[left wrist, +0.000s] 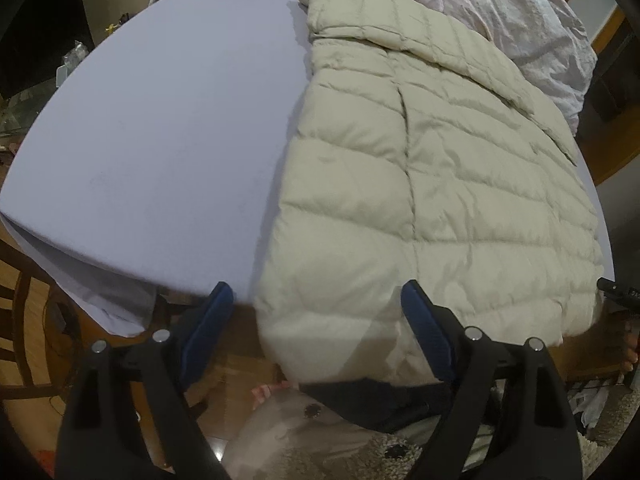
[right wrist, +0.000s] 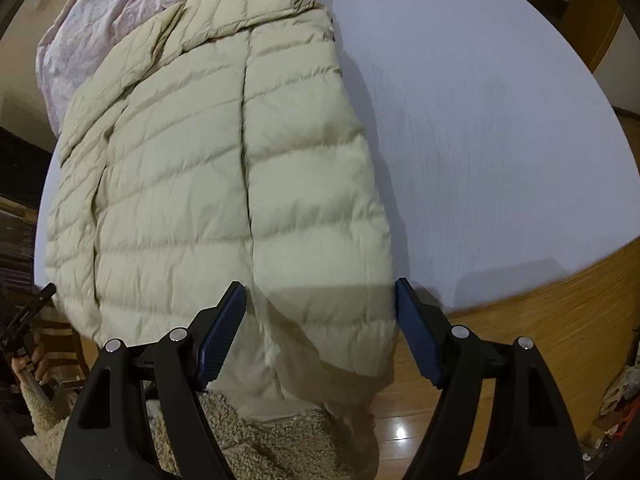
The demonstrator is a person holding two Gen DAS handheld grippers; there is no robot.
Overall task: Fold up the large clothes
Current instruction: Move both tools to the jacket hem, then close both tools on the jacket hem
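Note:
A cream quilted puffer jacket (left wrist: 440, 184) lies flat on a lavender-covered surface (left wrist: 160, 120), collar at the far end and hem hanging over the near edge. My left gripper (left wrist: 316, 296) hovers open above the hem's left corner, its blue pads (left wrist: 424, 320) not pressing on the fabric. In the right wrist view the same jacket (right wrist: 200, 180) fills the left half. My right gripper (right wrist: 320, 292) stands open over the hem's right corner, which sits between the spread fingers. One sleeve is folded across the jacket's far side.
Crumpled pale pink bedding (left wrist: 520, 20) is heaped behind the jacket's collar. The lavender cover (right wrist: 500, 120) lies bare to the jacket's right. A wooden floor (right wrist: 540, 340) and fleecy beige fabric (right wrist: 260, 448) are below the near edge. A dark wooden chair (left wrist: 20, 320) stands at the left.

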